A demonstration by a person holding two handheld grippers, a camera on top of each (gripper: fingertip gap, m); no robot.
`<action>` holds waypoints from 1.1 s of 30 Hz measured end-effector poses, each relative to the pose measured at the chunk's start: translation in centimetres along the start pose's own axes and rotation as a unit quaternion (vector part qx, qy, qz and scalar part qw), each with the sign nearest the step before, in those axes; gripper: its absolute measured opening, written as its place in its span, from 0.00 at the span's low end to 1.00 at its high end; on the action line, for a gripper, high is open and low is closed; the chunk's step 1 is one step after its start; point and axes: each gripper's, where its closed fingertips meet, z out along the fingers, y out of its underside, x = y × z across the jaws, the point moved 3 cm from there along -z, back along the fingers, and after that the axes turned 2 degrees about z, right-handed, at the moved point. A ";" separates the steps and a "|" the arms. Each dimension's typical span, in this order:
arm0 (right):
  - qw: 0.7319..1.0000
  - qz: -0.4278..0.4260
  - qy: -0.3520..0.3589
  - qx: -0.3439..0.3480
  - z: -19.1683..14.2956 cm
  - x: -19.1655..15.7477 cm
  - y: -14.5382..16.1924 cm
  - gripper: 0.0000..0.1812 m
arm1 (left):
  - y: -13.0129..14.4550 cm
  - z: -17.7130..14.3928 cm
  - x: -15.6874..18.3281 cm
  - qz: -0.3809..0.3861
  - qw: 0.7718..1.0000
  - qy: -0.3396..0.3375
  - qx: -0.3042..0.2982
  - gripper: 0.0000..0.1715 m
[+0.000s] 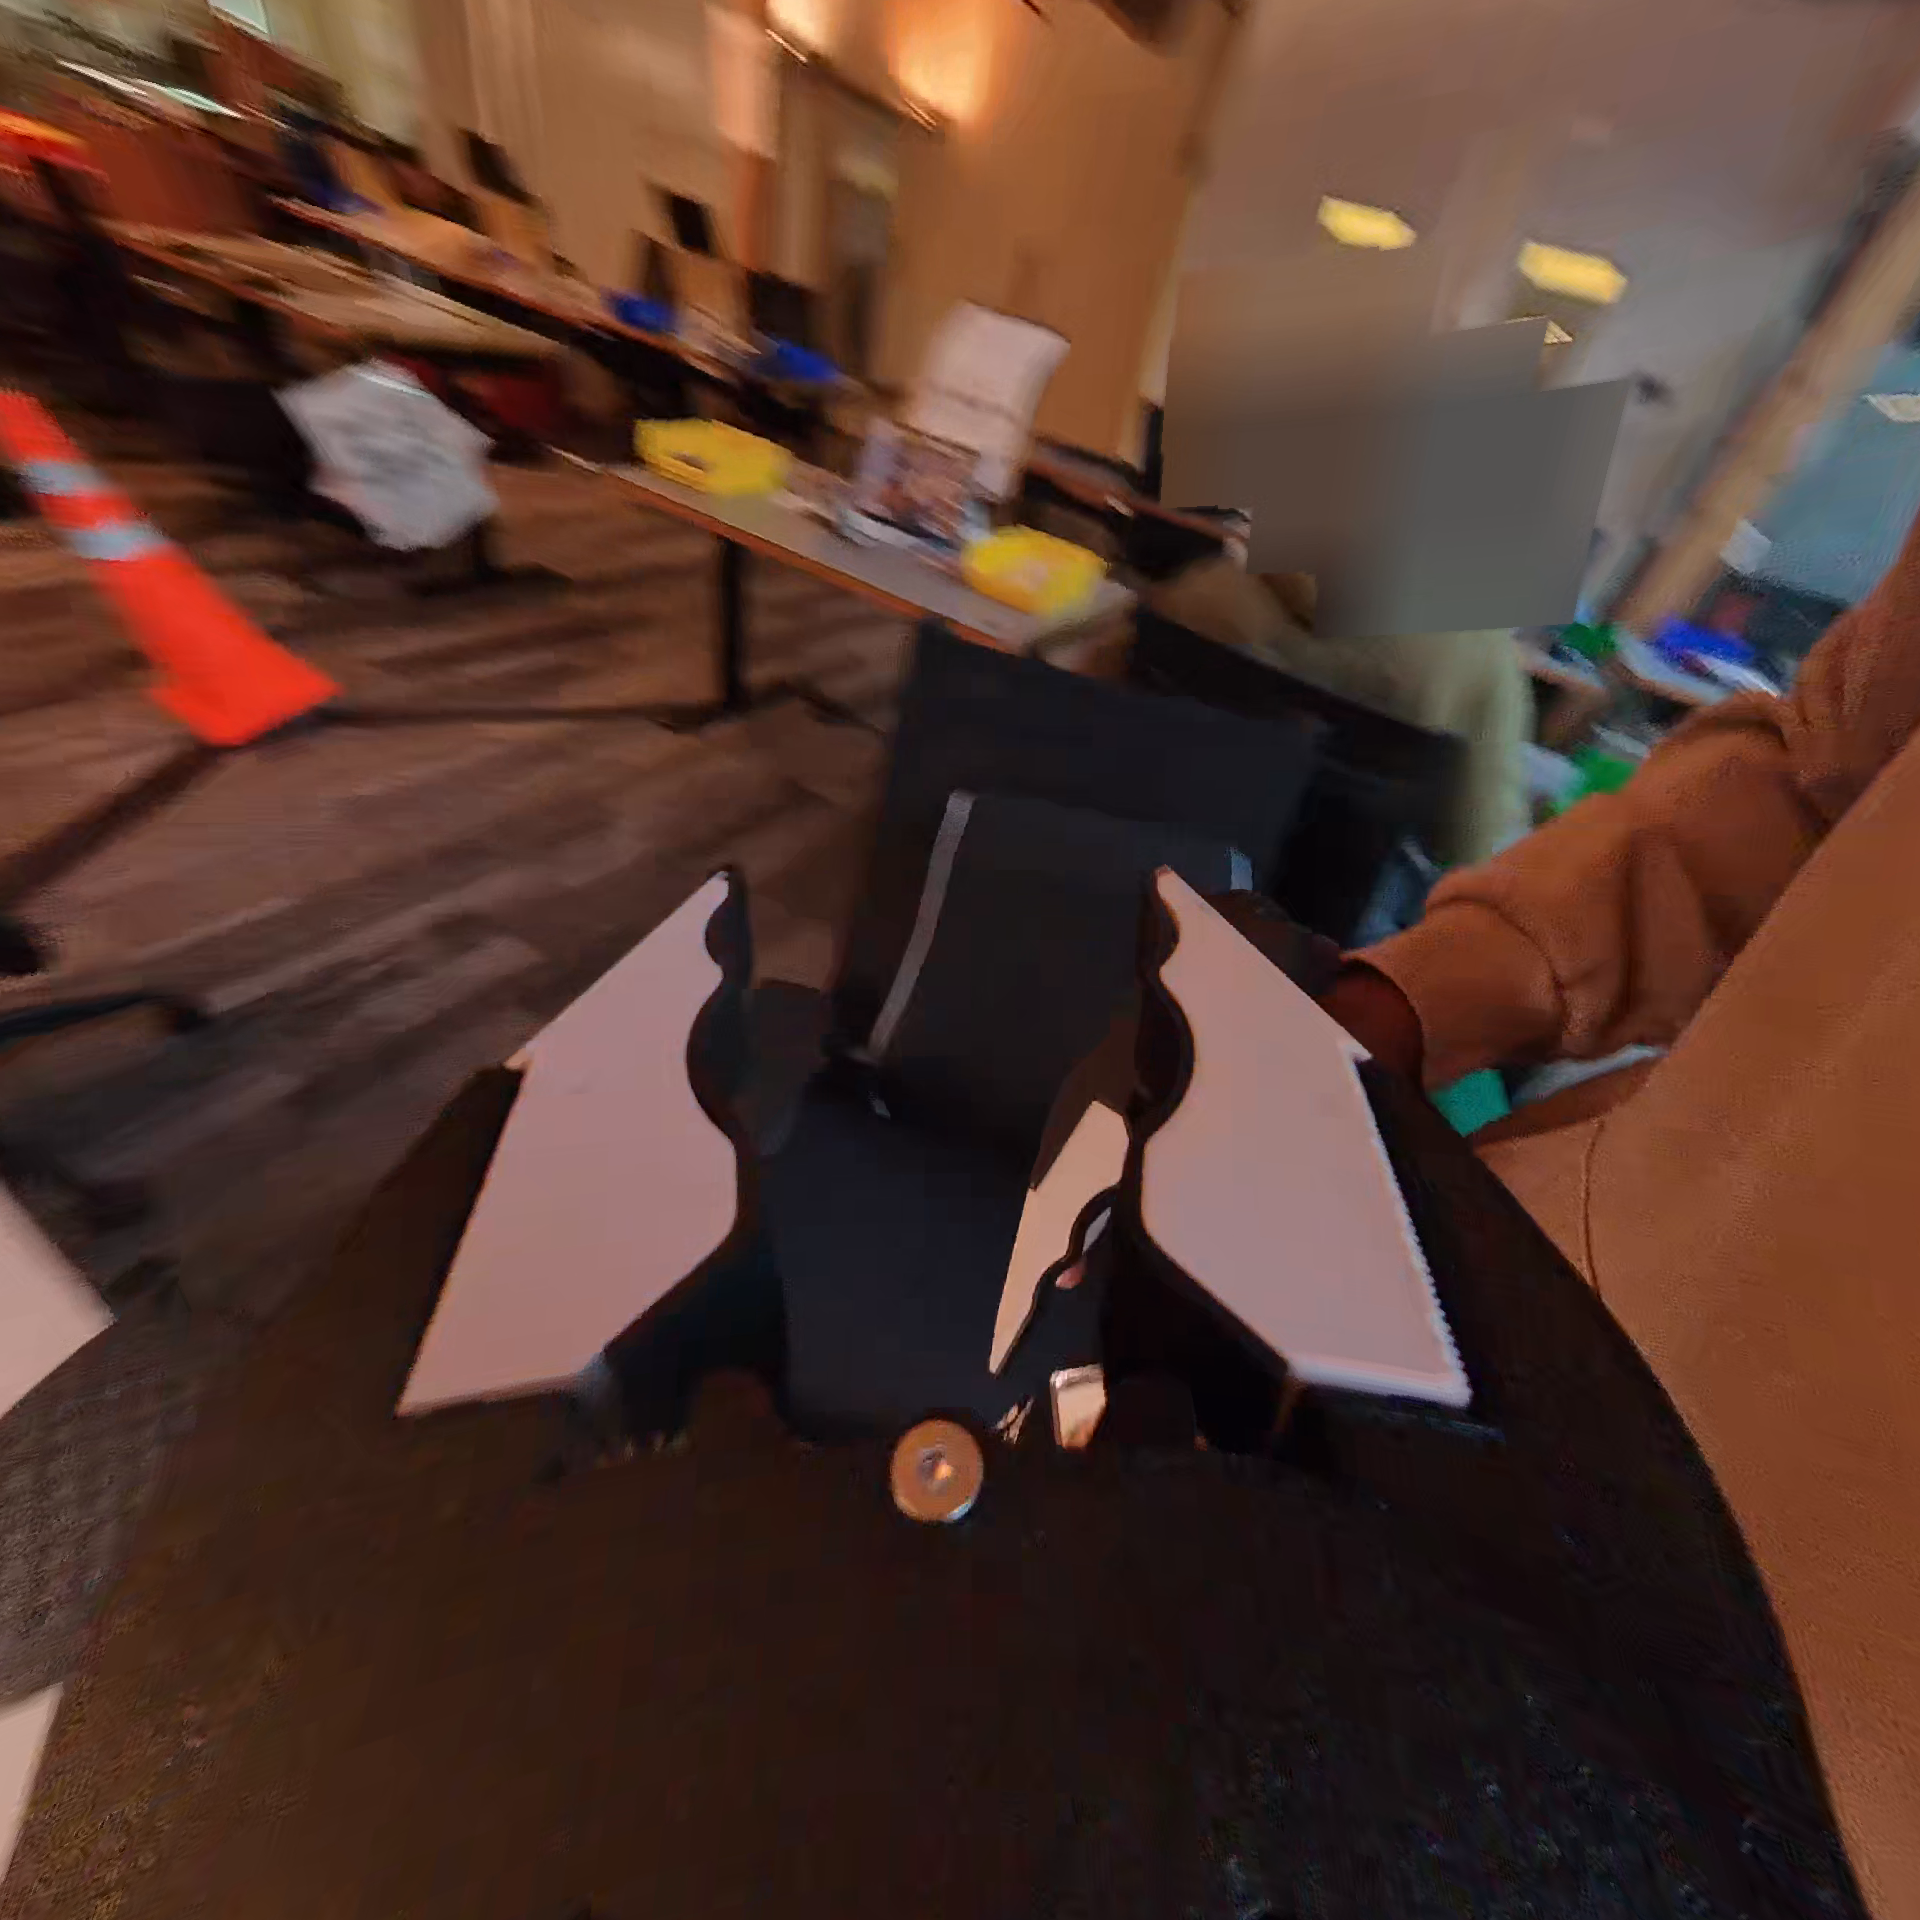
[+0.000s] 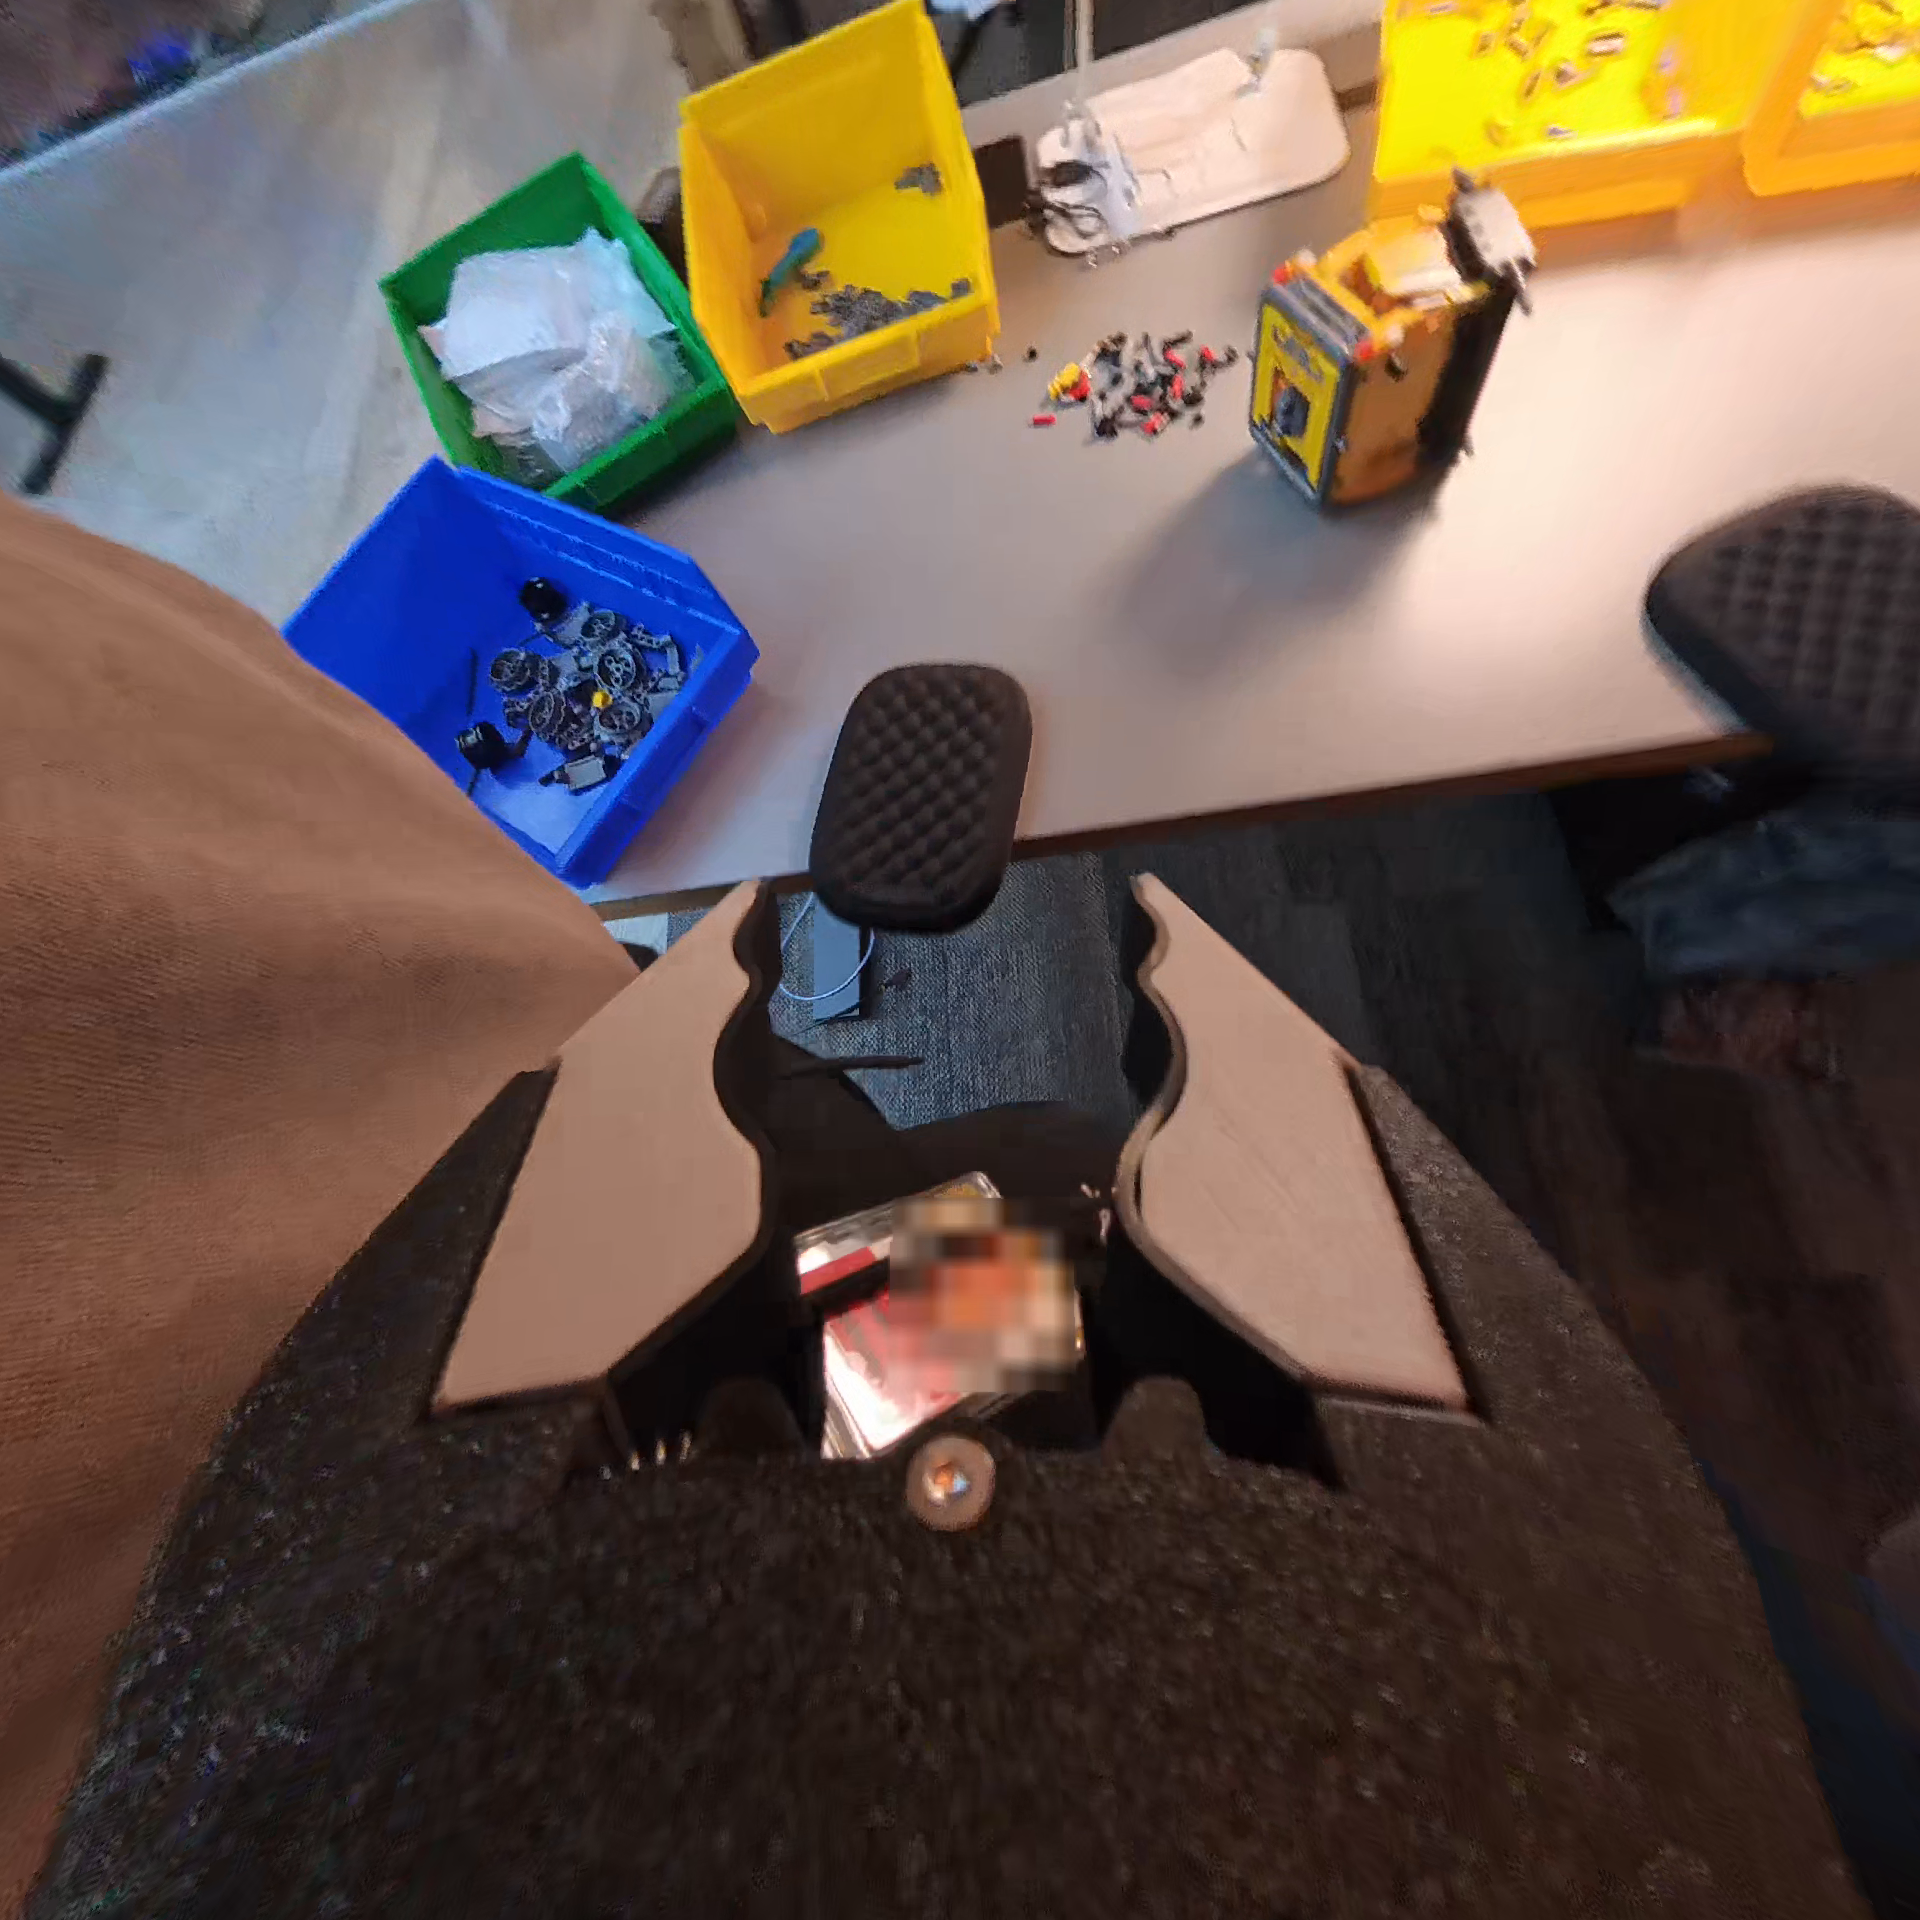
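Between spread fingers of right gripper [image 2: 951,904] nothing is held; jaws stand wide apart above carpet, short of grey table [image 2: 1195,644]. Just ahead, black quilted chair armrest [image 2: 920,795] is seen. Beyond-left on table: blue plastic bin of grey wheels [image 2: 520,675], green bin of crumpled bags [image 2: 556,332], yellow bin [image 2: 831,218]; ahead-right, scattered small bricks [image 2: 1132,384] and yellow brick model [image 2: 1371,353]. No piece is gripped. Left gripper [image 1: 945,904], likewise wide open and empty, is pointed at black chair back [image 1: 1039,935]; orange cone [image 1: 156,582] far left; brown sleeve [image 1: 1621,894] at right.

We count one blue bin [image 2: 436,634], one green bin [image 2: 499,239], three yellow bins [image 2: 831,135] (right wrist view), one orange cone [image 1: 156,582].
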 end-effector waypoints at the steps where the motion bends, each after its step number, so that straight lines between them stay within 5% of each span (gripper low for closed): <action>1: 1.000 -0.010 -0.021 -0.004 1.4 1.4 -1.4 0.35 | 0.5 -1.7 -2.1 -0.009 0.999 -0.045 0.018 0.43; 4: 0.995 -0.048 -0.089 -0.024 6.4 5.5 -5.5 0.35 | 3.3 -7.3 -8.1 -0.019 0.978 -0.204 0.040 0.43; 6: 0.986 -0.083 -0.141 -0.035 10.5 8.2 -8.1 0.35 | 6.0 -11.6 -11.6 -0.032 0.943 -0.326 0.055 0.43; 10: 0.956 -0.186 -0.222 -0.045 20.0 14.8 -11.7 0.38 | 14.2 -19.9 -14.7 -0.083 0.822 -0.558 0.075 0.44; 13: 0.958 -0.190 -0.210 -0.052 25.6 19.9 -14.0 0.44 | 20.1 -23.4 -13.2 -0.133 0.714 -0.684 0.071 0.46; 15: 0.960 -0.194 -0.194 -0.048 28.0 22.4 -14.6 0.45 | 23.0 -23.9 -11.3 -0.154 0.661 -0.730 0.082 0.47; 18: 0.958 -0.224 -0.179 -0.022 30.3 24.9 -13.8 0.46 | 27.7 -22.7 -8.8 -0.163 0.621 -0.763 0.077 0.49; 25: 0.918 -0.284 -0.271 0.065 32.7 24.8 -7.4 0.46 | 36.8 -16.8 -2.5 -0.088 0.590 -0.798 0.085 0.45; 30: 0.873 -0.300 -0.371 0.098 27.1 23.3 -0.4 0.46 | 41.2 -7.4 3.1 -0.132 0.548 -0.820 0.102 0.46; 33: 0.878 -0.285 -0.378 0.074 23.3 23.9 3.6 0.46 | 42.7 -1.0 6.2 -0.182 0.516 -0.829 0.116 0.43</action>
